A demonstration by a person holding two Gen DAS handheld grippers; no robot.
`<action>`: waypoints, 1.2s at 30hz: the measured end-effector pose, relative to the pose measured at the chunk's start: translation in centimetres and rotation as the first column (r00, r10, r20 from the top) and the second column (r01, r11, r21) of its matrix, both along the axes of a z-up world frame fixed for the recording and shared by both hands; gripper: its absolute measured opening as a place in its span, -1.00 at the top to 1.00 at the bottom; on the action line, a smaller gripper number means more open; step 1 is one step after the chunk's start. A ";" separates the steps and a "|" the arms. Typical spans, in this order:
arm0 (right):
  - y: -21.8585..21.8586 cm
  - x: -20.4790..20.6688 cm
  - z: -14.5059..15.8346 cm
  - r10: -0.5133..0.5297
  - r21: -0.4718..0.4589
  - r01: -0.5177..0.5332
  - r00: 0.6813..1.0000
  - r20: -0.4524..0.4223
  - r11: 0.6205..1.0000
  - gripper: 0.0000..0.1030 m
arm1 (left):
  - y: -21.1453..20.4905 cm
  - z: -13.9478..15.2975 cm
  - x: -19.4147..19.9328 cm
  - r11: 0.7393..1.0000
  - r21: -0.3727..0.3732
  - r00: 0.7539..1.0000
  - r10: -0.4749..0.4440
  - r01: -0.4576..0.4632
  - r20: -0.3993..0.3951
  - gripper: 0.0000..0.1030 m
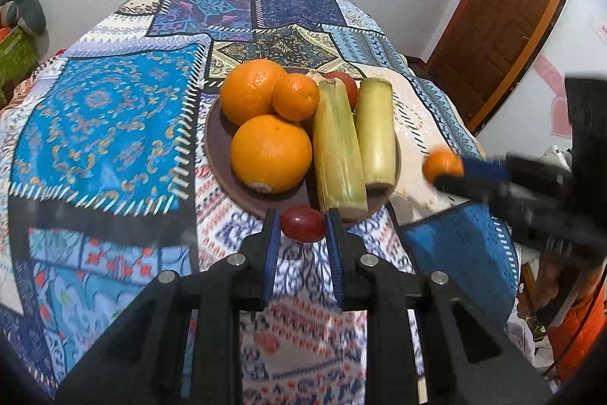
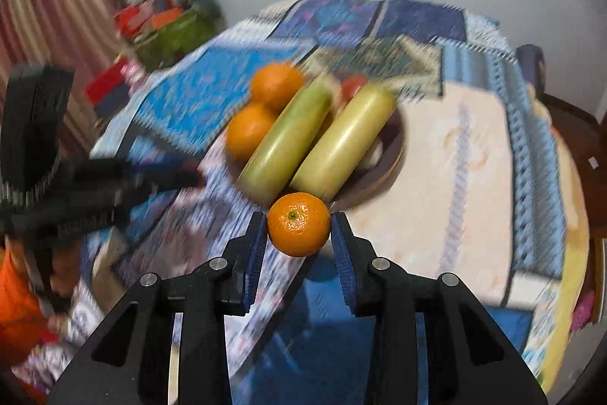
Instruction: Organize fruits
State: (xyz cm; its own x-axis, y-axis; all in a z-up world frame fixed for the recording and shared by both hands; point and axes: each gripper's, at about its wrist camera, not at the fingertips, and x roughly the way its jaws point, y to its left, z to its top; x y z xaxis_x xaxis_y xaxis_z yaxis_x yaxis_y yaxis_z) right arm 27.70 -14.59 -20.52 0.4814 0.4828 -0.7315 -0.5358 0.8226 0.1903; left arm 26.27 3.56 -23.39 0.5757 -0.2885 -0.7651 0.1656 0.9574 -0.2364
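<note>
Both held fruits belong on the brown plate [image 1: 218, 139], and space there is tight. In the left wrist view three oranges crowd its left half, two pale green sugarcane pieces [image 1: 339, 147] lie side by side across its right half, and a red fruit [image 1: 347, 82] peeks from behind them. A sensible approach is to carry each fruit in over the plate's near rim and lower it into a hollow between pieces already resting there. Let go only once it is seated, since round fruit set on the sloping pile would likely roll off onto the patchwork tablecloth [image 1: 106, 124]. Bringing the hands in one after the other would keep them from colliding.

The left gripper [image 1: 302, 224] is nearly closed, its blue pads pinching a small dark-red fruit [image 1: 302, 223], possibly a plum or tomato, just in front of the plate's near rim. The right gripper [image 2: 298, 228] is clamped on a mandarin [image 2: 298, 223], stem end facing the camera, hanging just short of the near ends of the sugarcane pieces at the plate's edge.
</note>
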 end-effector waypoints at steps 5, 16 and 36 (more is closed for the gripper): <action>0.4 4.2 1.9 -0.043 0.018 0.042 0.997 0.058 0.999 0.38 | -0.3 -1.4 1.8 1.000 -0.005 1.000 -0.007 0.007 -0.021 0.54; 5.4 8.9 2.6 0.016 -0.006 -0.015 0.993 0.117 1.000 0.38 | 0.6 -3.1 2.9 0.999 -0.039 0.999 0.006 -0.007 -0.050 0.43; 6.2 12.5 1.6 -0.008 -0.039 0.009 0.999 0.041 0.999 0.24 | 3.3 -0.6 1.0 0.996 0.003 0.995 0.094 -0.094 0.023 0.21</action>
State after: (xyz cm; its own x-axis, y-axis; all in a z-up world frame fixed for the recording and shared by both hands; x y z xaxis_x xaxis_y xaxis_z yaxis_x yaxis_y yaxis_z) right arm 40.17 -8.34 -18.95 0.5155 0.4502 -0.7290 -0.5355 0.8335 0.1361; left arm 27.25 6.85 -23.95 0.6172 -0.2290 -0.7528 0.0801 0.9700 -0.2294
